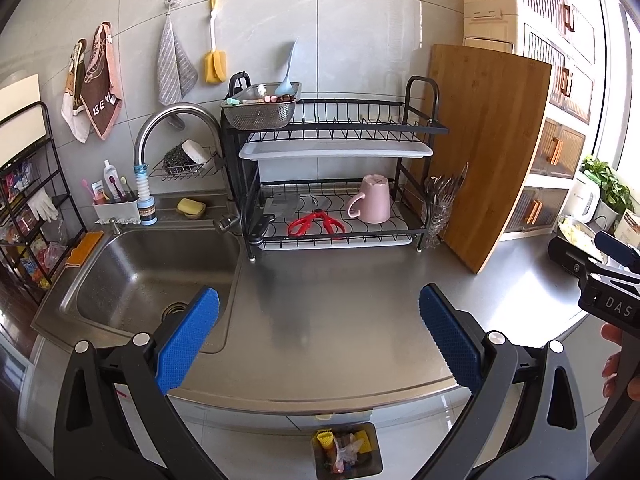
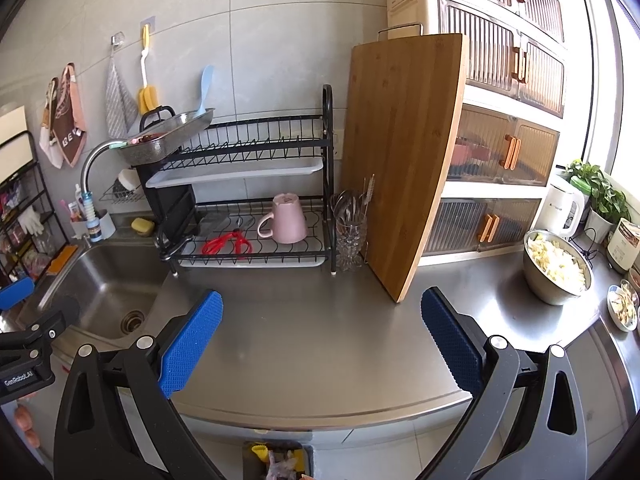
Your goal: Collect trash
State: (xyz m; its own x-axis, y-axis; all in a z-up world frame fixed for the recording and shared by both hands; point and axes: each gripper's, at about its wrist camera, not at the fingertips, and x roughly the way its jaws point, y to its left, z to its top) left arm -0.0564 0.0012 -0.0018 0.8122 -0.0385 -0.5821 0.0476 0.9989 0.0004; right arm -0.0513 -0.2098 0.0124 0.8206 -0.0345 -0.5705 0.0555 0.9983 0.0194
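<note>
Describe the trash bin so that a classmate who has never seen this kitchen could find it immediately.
Start at the steel counter with the sink. Look below the counter's front edge, down on the floor: a small dark rectangular bin. It alone holds crumpled wrappers and yellow scraps.

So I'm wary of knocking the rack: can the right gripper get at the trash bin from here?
Probably yes: the right gripper is open and empty, and the trash bin stands on the floor below the counter edge, well clear of the dish rack.

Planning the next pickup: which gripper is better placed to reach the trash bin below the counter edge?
Probably left gripper: the trash bin sits between its open fingers, fully visible. From the right gripper it lies left, cut off.
</note>
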